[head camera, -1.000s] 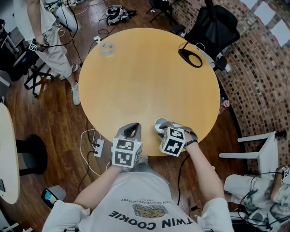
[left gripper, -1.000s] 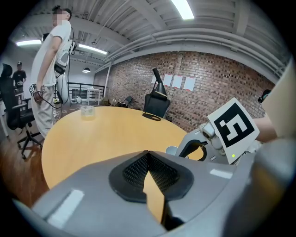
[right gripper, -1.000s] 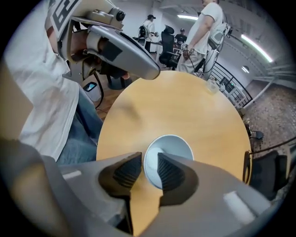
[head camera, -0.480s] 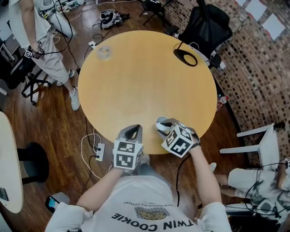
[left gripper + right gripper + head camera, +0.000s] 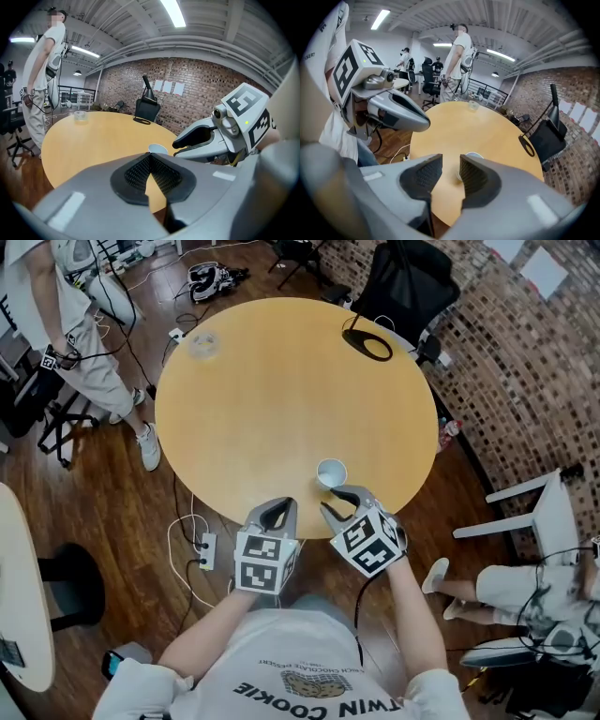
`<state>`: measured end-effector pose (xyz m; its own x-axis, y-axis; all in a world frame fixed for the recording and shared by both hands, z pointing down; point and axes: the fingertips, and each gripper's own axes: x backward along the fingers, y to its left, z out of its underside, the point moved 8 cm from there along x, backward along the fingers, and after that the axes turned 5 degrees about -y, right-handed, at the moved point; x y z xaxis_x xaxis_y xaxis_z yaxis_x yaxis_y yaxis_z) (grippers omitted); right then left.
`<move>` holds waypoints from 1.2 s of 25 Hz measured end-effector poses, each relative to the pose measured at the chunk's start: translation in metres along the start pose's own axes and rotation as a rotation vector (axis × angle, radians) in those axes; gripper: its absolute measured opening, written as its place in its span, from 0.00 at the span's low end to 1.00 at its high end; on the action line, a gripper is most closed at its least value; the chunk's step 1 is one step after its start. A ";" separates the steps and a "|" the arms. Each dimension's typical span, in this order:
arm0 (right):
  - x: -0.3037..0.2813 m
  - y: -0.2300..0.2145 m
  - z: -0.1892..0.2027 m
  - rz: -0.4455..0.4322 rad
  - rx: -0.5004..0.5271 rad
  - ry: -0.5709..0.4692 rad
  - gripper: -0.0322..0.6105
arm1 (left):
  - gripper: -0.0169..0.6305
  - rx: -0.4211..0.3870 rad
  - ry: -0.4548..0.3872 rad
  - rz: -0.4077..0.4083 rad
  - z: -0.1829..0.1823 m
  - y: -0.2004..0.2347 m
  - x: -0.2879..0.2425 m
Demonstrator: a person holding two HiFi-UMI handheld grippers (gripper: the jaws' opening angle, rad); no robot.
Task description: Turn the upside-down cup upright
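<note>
Cup (image 5: 331, 472) stands mouth-up on the round table (image 5: 281, 381), close to the edge nearest me, with nothing touching it. So I judge the turning itself done, and the step in hand is getting clear of it. To do that well I want my right tongs (image 5: 339, 501) to leave with the jaws parted as they are, wide enough that neither pad catches the rim. They should draw toward me and upward, not sideways, because a small white cup this near the edge looks light enough to tip or slide at a nudge. The right jaws are released and hold nothing. In the right gripper view the cup sits beyond the pads, partly behind one of them, not between them. That hand is pitched steeply down over the table's rim, just on my side of the cup. My left tongs (image 5: 273, 509) hang beside it, a little apart, clenched on nothing with the pads meeting. They aim more shallowly across the table and need take no part.
</note>
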<state>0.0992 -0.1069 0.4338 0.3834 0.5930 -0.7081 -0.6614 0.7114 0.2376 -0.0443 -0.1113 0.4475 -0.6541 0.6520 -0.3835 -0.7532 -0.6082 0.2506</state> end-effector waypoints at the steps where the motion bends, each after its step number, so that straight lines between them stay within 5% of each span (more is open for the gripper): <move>1: 0.004 0.005 0.001 0.017 -0.025 -0.025 0.22 | 0.04 -0.006 0.001 0.003 0.002 -0.005 0.002; 12: 0.080 0.064 0.058 0.122 -0.403 -0.286 0.09 | 0.04 -0.058 -0.002 -0.023 0.032 -0.099 0.038; 20: 0.152 0.114 0.106 0.181 -0.514 -0.399 0.05 | 0.04 -0.099 -0.031 -0.041 0.067 -0.183 0.082; 30: 0.205 0.173 0.137 0.136 -0.583 -0.454 0.05 | 0.04 -0.141 -0.041 -0.096 0.092 -0.240 0.143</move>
<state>0.1520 0.1896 0.4210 0.4182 0.8486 -0.3239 -0.9079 0.3800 -0.1767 0.0364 0.1698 0.4137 -0.5842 0.7263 -0.3623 -0.7968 -0.5981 0.0859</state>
